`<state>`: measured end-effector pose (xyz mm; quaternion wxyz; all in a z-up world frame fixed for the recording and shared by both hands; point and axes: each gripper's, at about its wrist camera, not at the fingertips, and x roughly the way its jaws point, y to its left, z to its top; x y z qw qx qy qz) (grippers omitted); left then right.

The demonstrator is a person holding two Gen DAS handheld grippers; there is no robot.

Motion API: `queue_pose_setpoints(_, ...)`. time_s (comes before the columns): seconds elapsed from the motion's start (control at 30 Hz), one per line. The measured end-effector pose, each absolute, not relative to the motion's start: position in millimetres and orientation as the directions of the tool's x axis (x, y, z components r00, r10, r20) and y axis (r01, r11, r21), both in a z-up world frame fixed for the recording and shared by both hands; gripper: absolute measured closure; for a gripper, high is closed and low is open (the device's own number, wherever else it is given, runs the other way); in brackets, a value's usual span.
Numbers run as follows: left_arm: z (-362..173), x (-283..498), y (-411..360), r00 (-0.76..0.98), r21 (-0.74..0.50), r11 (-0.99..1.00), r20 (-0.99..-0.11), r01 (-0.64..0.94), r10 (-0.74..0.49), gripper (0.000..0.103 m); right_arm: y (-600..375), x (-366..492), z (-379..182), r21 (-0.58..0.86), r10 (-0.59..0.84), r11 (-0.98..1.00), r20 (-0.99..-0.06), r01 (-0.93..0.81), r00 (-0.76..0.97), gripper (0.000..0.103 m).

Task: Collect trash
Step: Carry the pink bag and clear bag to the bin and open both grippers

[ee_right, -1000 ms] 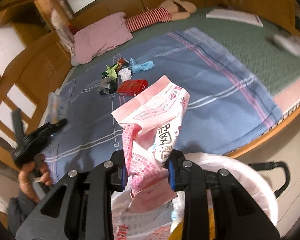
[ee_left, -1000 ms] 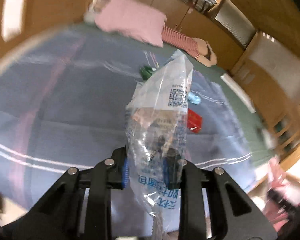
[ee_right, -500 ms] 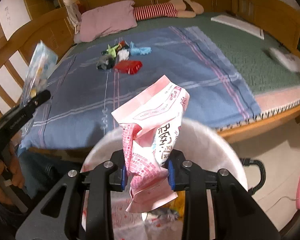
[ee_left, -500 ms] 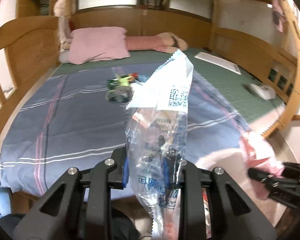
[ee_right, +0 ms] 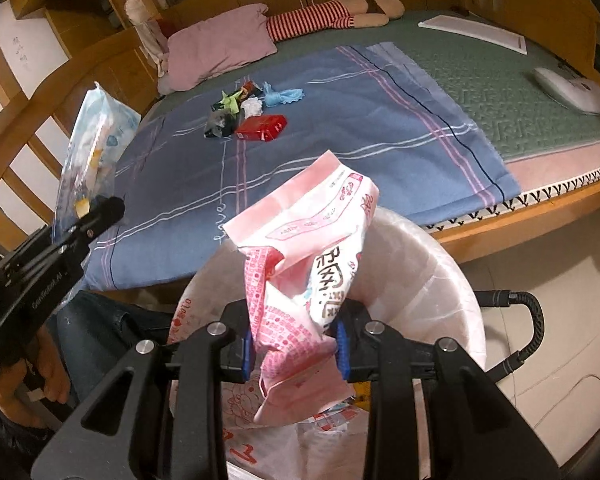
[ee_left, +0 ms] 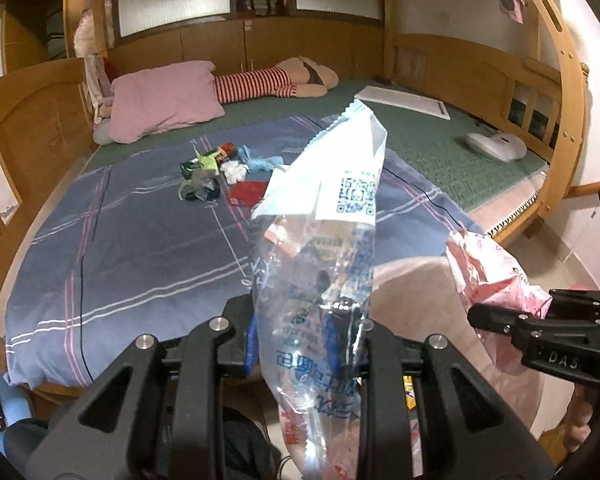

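My left gripper (ee_left: 304, 336) is shut on a clear plastic bag with blue print (ee_left: 324, 240), held upright beside the bin. It also shows in the right wrist view (ee_right: 92, 148). My right gripper (ee_right: 294, 350) is shut on a pink and white wrapper (ee_right: 308, 288) and holds it over the open trash bin (ee_right: 432, 280), which has a pink liner. The pink wrapper also shows in the left wrist view (ee_left: 488, 280). A small pile of trash (ee_right: 244, 108) with a red packet (ee_right: 262, 127) lies on the blue plaid blanket (ee_right: 320, 120).
The bin stands on the floor against the wooden bed edge (ee_right: 540, 216). A black cable (ee_right: 528, 320) runs by the bin. A pink pillow (ee_right: 224, 44), a striped plush (ee_right: 328, 16), a white board (ee_right: 476, 32) and a white device (ee_right: 572, 90) lie on the green mattress.
Both grippers have drawn back from the bed toward the bin. The right gripper now holds the pink wrapper over the bin's opening. The left gripper has come alongside it.
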<state>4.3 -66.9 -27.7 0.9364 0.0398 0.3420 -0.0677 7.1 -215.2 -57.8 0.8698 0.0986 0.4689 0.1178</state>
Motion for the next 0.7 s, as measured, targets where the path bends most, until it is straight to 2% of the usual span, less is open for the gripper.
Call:
queue_pose_setpoints(0.37, -39, 8, -64, 0.729, 0.004, 0.983, -0.672, 0.181, -0.131, 0.077, -218, 8, -72, 0.278, 0.303, 0.953, -0.837, -0.123, 0.455, 0.071)
queue_pose_setpoints(0.43, -39, 9, -63, 0.725, 0.0, 0.983, -0.675, 0.185, -0.136, 0.077, -222, 8, -72, 0.279, 0.3, 0.954, -0.843, -0.114, 0.446, 0.06)
queue_pose_setpoints(0.5, -42, 10, -62, 0.716, -0.013, 0.981, -0.682, 0.191, -0.149, 0.077, -232, 7, -66, 0.275, 0.277, 0.958, -0.834, -0.075, 0.477, 0.03)
queue_pose_setpoints(0.6, -49, 13, -62, 0.685, -0.047, 0.974, -0.703, 0.222, -0.19, 0.077, -257, 3, -50, 0.326, 0.272, 0.945, -0.785, -0.003, 0.557, 0.028)
queue_pose_setpoints(0.7, -67, 18, -74, 0.572, -0.123, 0.93, -0.759, 0.345, -0.312, 0.073, -280, -3, -34, 0.37, 0.252, 0.927, -0.73, 0.058, 0.635, 0.028)
